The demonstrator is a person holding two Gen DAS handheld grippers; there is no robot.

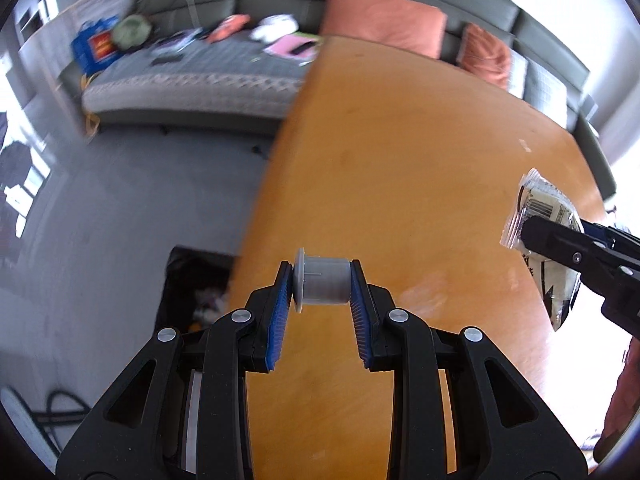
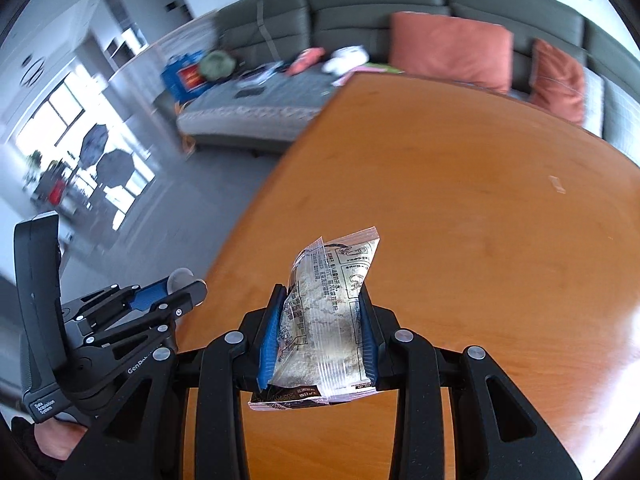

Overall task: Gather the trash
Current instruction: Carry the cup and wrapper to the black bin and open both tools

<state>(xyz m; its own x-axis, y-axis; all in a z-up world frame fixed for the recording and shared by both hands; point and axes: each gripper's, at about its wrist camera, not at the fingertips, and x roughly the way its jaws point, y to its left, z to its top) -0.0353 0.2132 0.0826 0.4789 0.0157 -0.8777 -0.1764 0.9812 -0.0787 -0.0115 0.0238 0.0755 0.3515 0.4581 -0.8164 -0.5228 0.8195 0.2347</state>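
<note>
My left gripper (image 1: 321, 285) is shut on a small grey plastic spool (image 1: 322, 285), held sideways between the blue pads above the left edge of the orange table (image 1: 400, 160). My right gripper (image 2: 320, 320) is shut on a clear printed snack wrapper (image 2: 324, 320) that sticks up and out past the jaws. In the left wrist view the wrapper (image 1: 540, 216) and the right gripper (image 1: 532, 236) show at the far right. From the right wrist camera, the left gripper (image 2: 184, 284) with the spool (image 2: 180, 278) is at the lower left, over the table's edge.
A dark bin (image 1: 196, 292) with scraps inside stands on the grey floor beside the table's left edge. A grey sofa (image 1: 248, 8) with orange cushions (image 1: 384, 20) and scattered items lies beyond the table. A tiny scrap (image 1: 525, 145) lies on the tabletop at the right.
</note>
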